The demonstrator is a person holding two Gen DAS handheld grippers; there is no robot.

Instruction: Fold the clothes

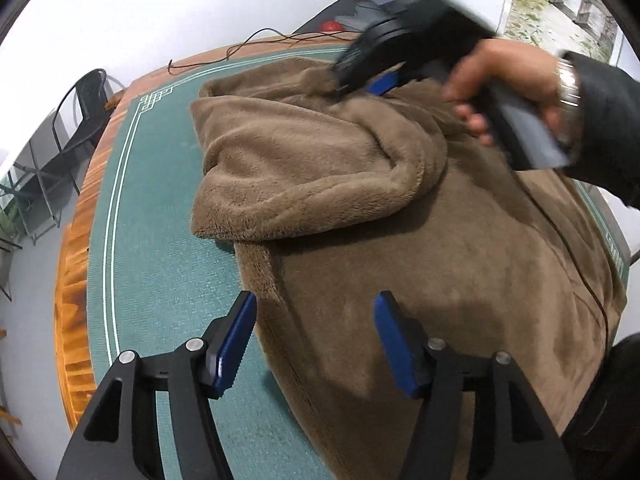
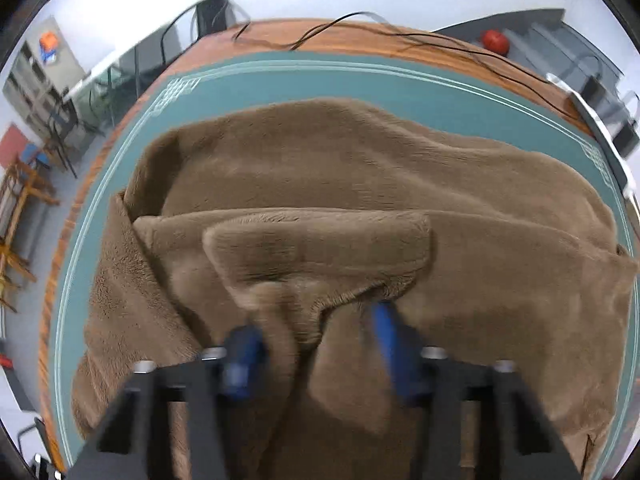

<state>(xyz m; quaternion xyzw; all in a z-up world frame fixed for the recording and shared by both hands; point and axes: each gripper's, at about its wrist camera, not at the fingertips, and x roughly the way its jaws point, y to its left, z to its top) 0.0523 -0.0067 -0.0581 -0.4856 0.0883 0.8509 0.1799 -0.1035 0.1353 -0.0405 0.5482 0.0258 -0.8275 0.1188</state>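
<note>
Where fleece garment point(image 2: 320, 184) lies, no writing legible

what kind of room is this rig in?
Probably an office or lab-like room, not a home: wooden table with a green mat, loose cables across it, metal chairs by plain white walls.

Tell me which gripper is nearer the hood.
Right. The right gripper pinches a fold just below the hood; the left gripper hangs open over the garment's lower edge, well away.

No text, label or number can be read anywhere
</note>
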